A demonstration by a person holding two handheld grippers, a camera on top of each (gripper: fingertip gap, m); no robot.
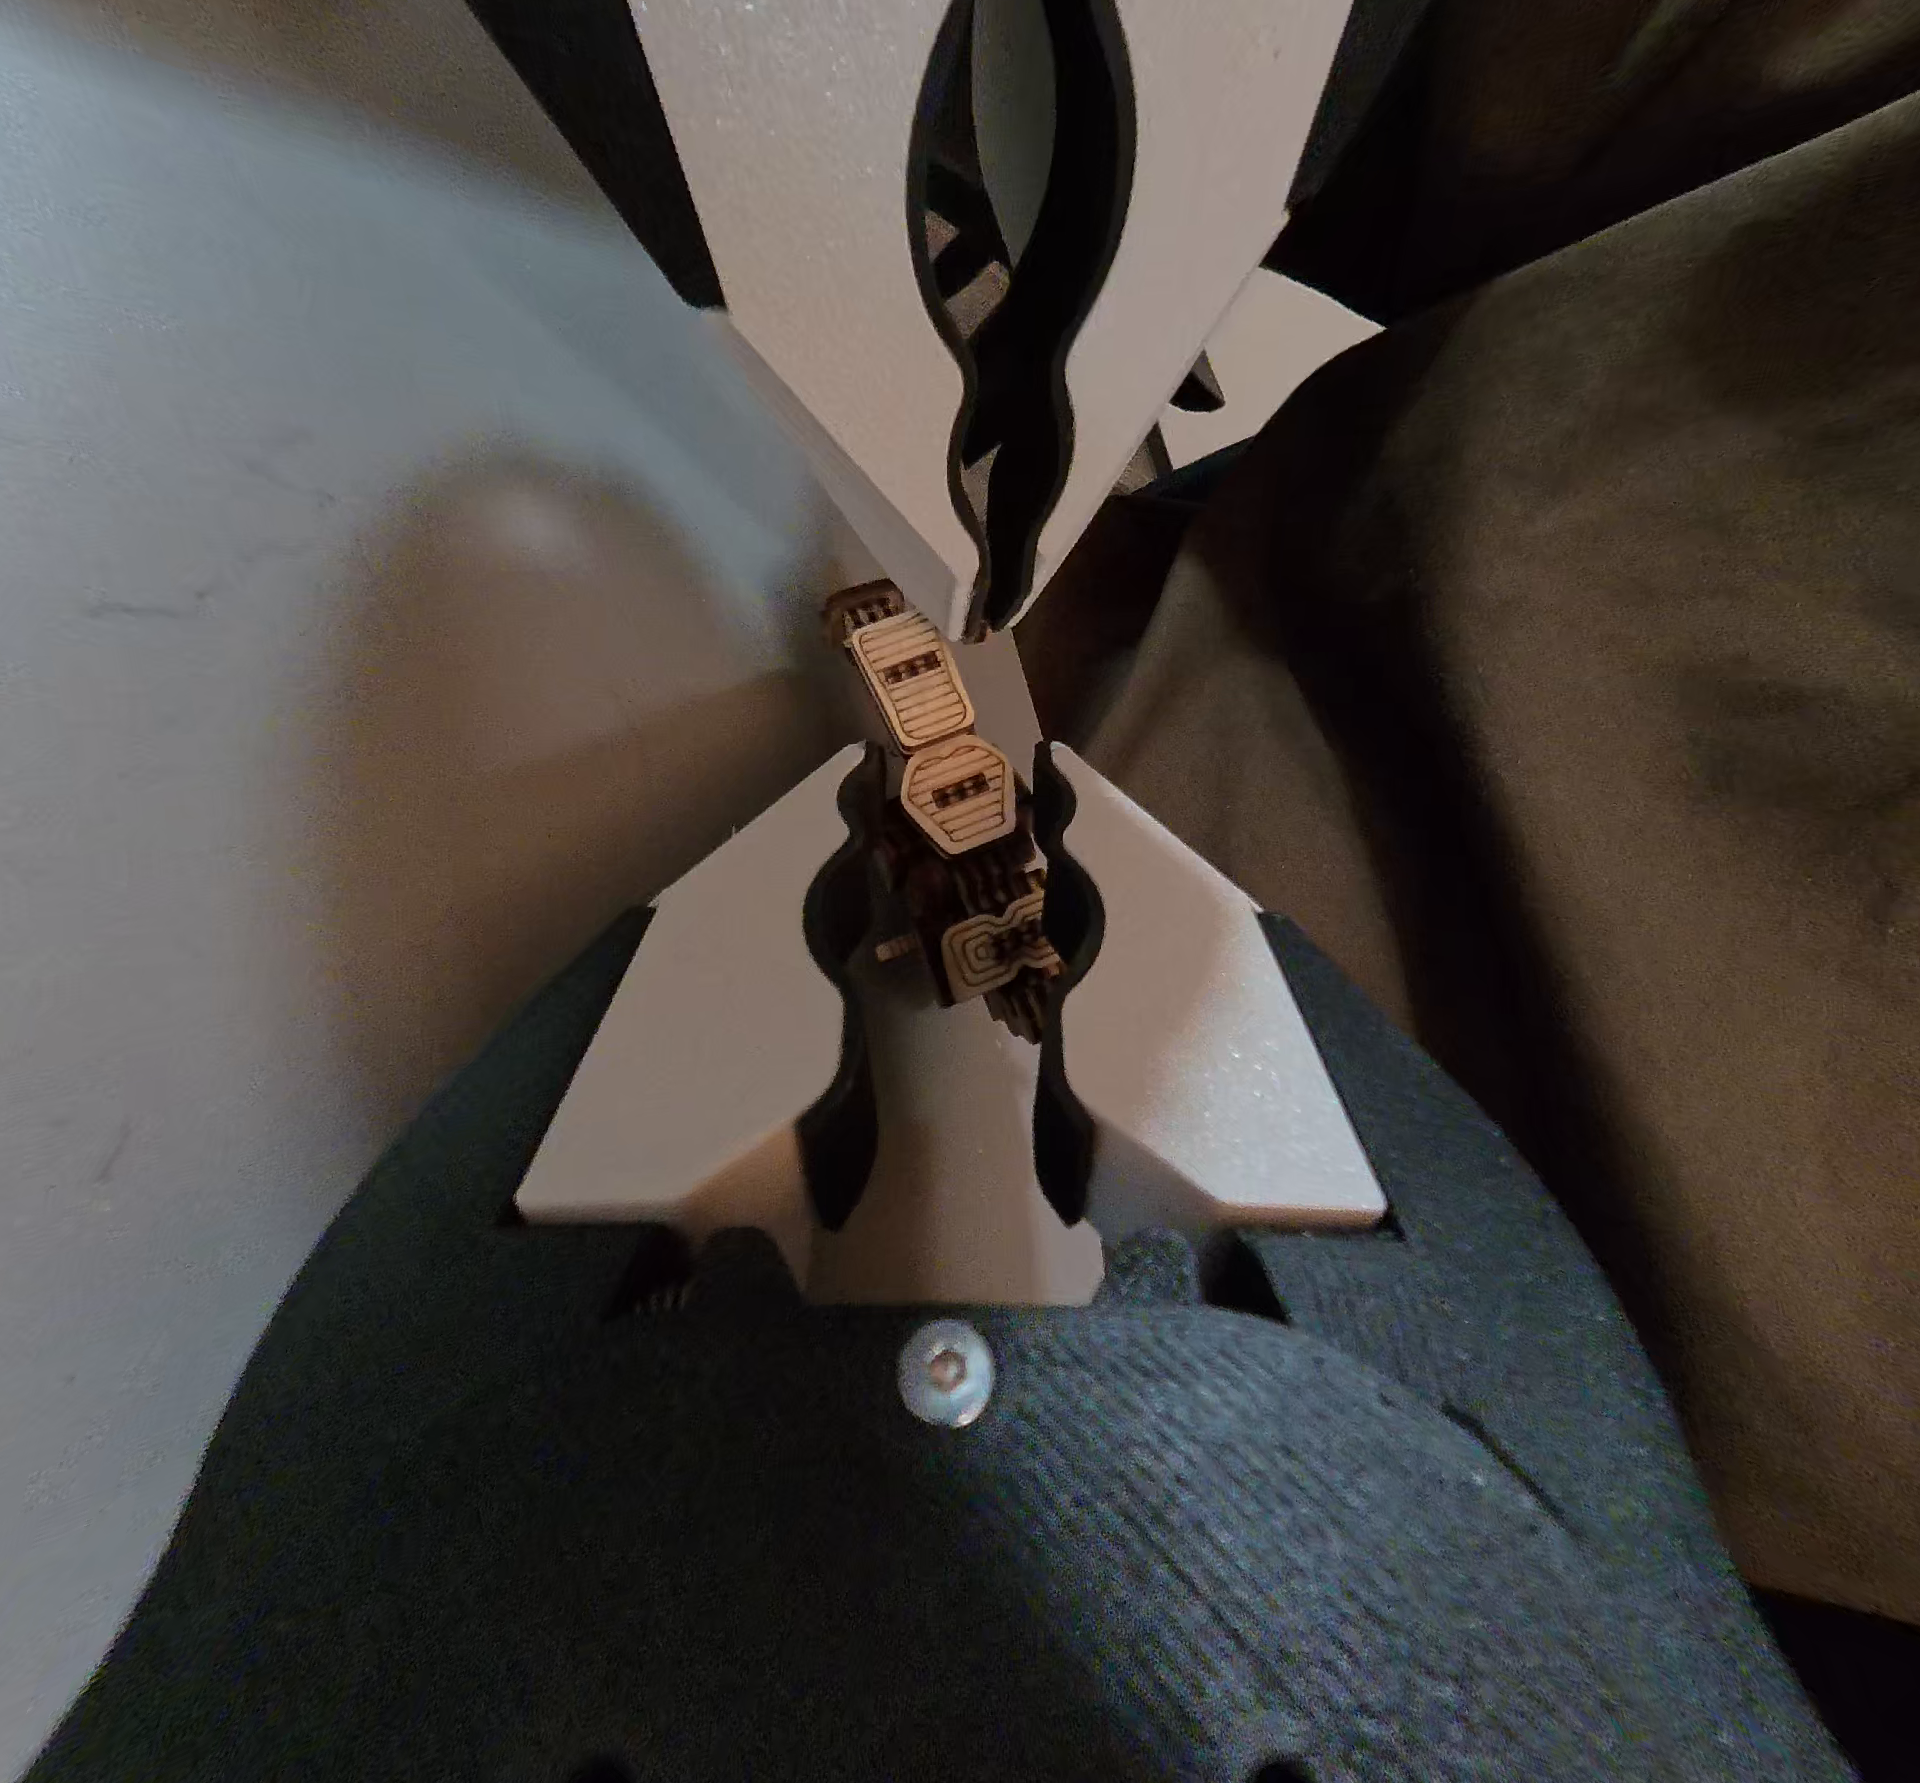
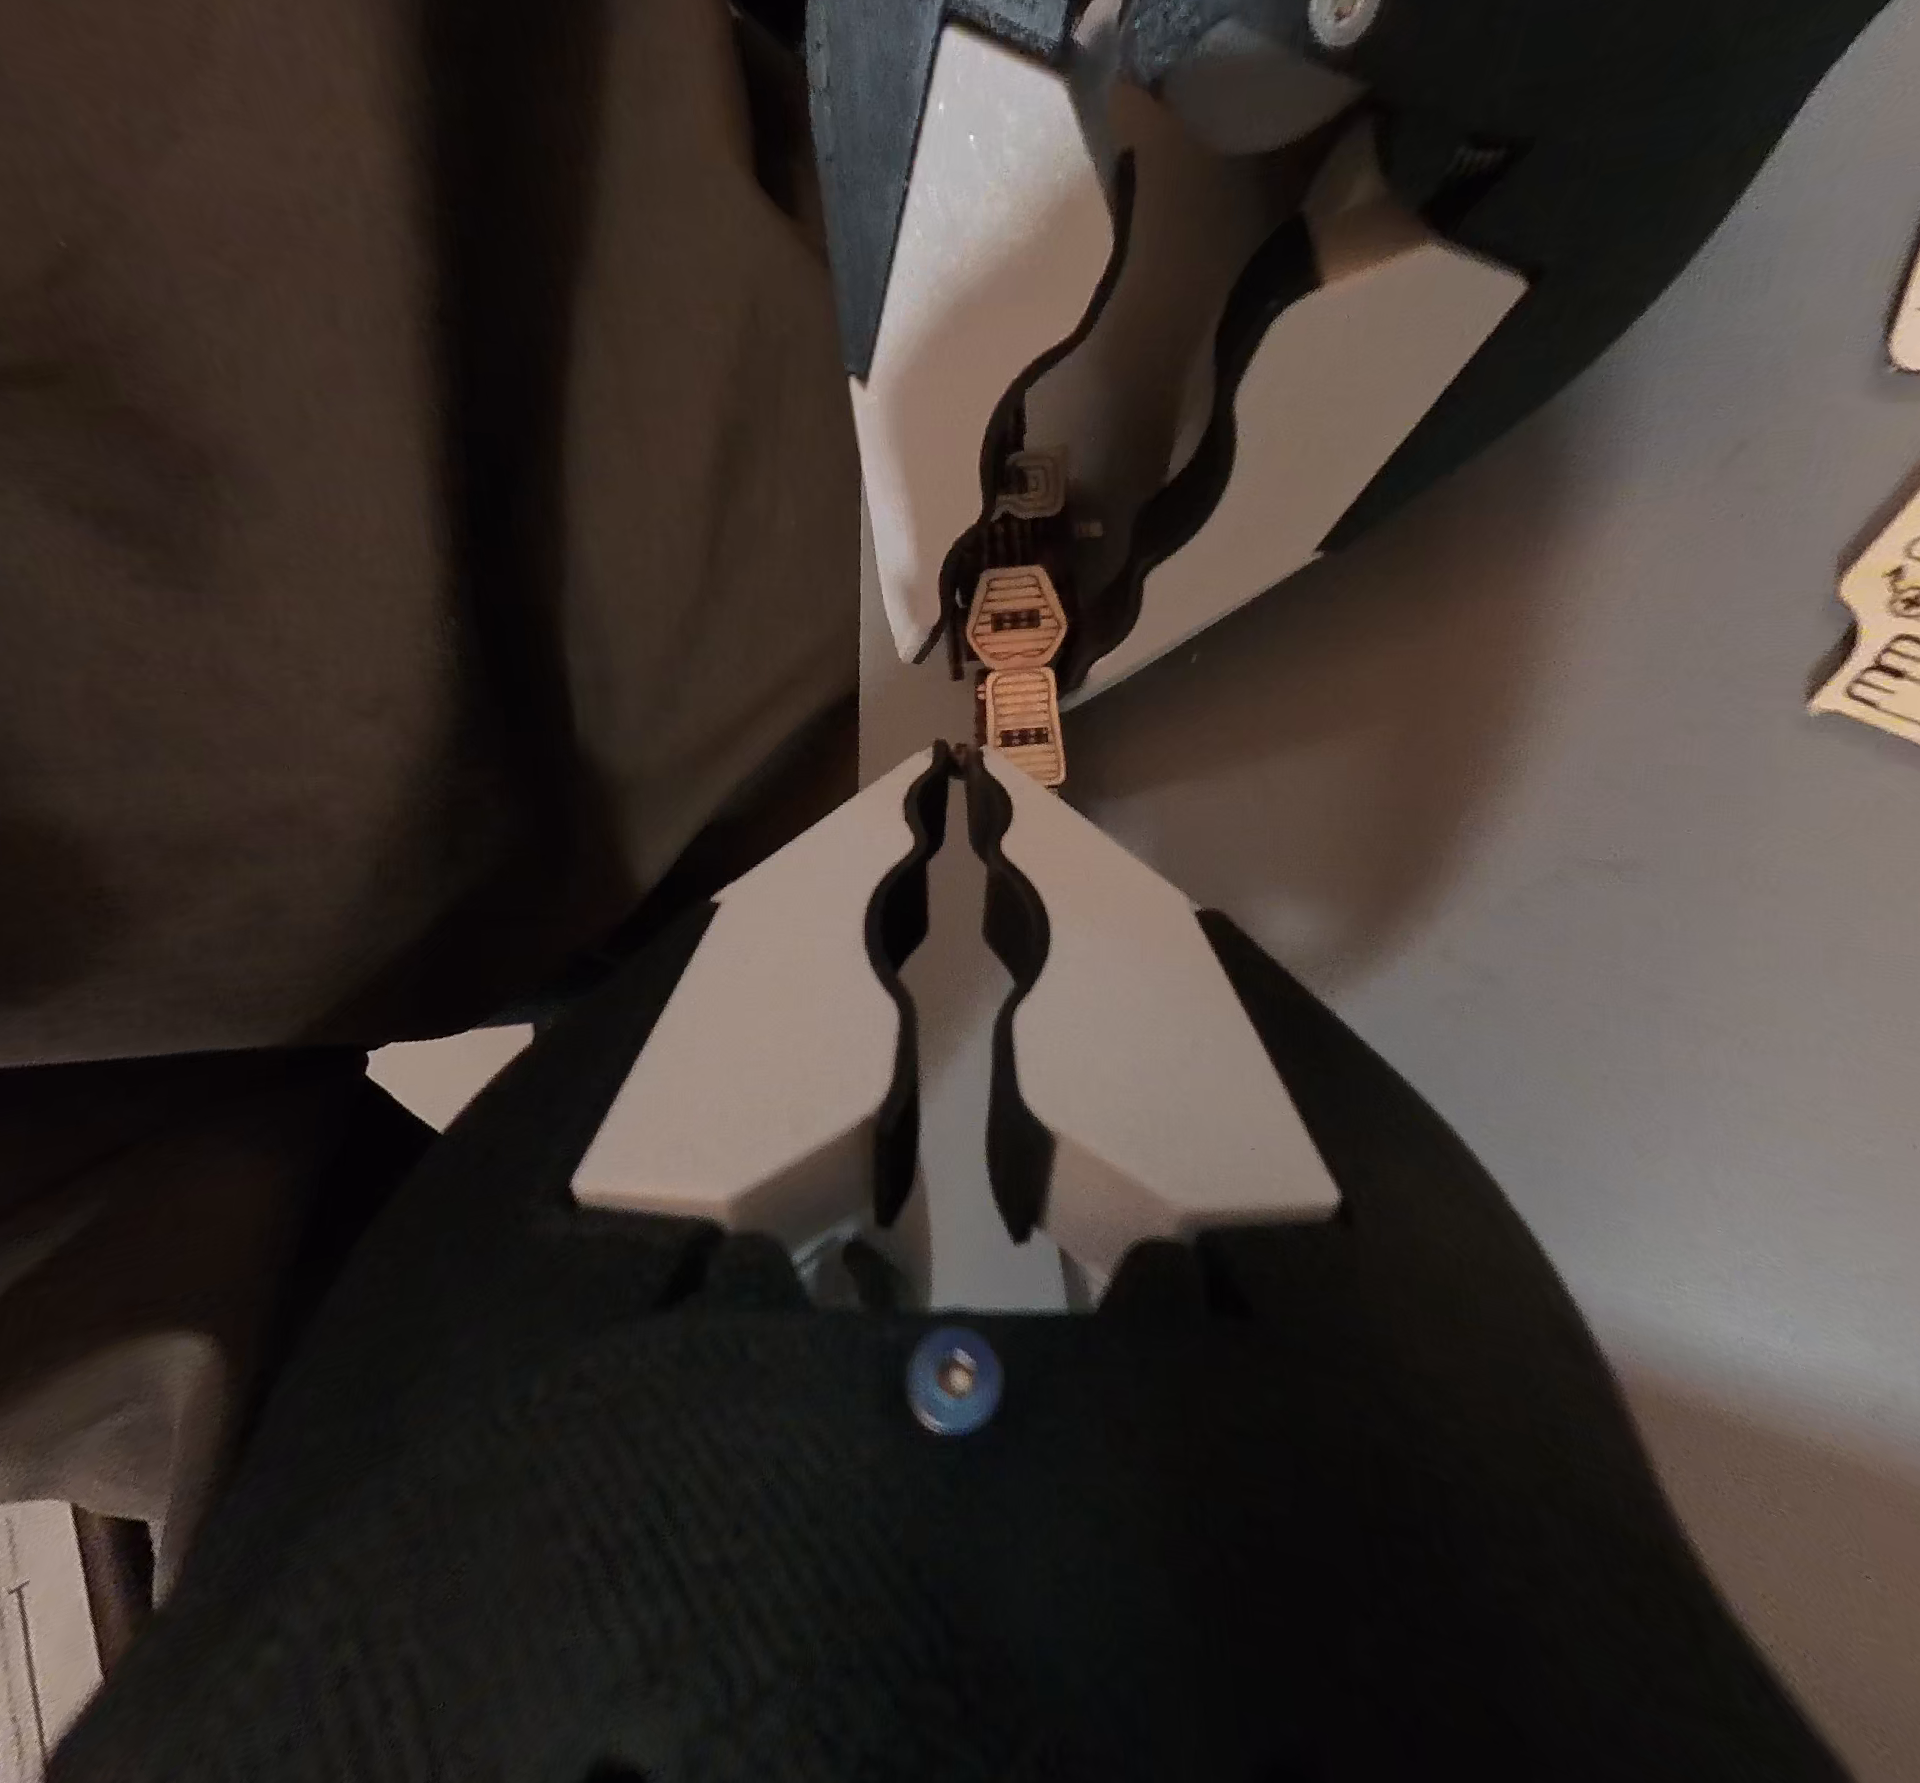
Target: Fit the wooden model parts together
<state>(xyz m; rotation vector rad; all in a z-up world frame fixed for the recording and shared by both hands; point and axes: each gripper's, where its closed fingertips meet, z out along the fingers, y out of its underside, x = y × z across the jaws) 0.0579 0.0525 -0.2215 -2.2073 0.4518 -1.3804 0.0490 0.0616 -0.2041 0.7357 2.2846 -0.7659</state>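
A small wooden model (image 1: 956,798) made of pale engraved plates on dark layered edges hangs in the air between the two grippers. My left gripper (image 1: 956,757) is shut on its lower body, with the black pads pressing on both sides. Two plated segments stick out past the fingertips. My right gripper (image 2: 963,754) is shut, and its tips touch the side of the model's end segment (image 2: 1023,725). I cannot tell whether they pinch a thin layer of it. In the left wrist view the right gripper (image 1: 982,634) comes down from the top. In the right wrist view the left gripper (image 2: 997,668) comes from the top, holding the model (image 2: 1013,616).
A pale grey table surface (image 2: 1558,902) lies to the right in the right wrist view and also shows in the left wrist view (image 1: 260,694). Olive-brown cloth (image 1: 1558,694) fills the other side. Flat engraved wooden sheet pieces (image 2: 1881,279) lie at the right edge. A sheet of paper (image 2: 31,1629) shows at bottom left. The grippers are tip to tip, or close to it.
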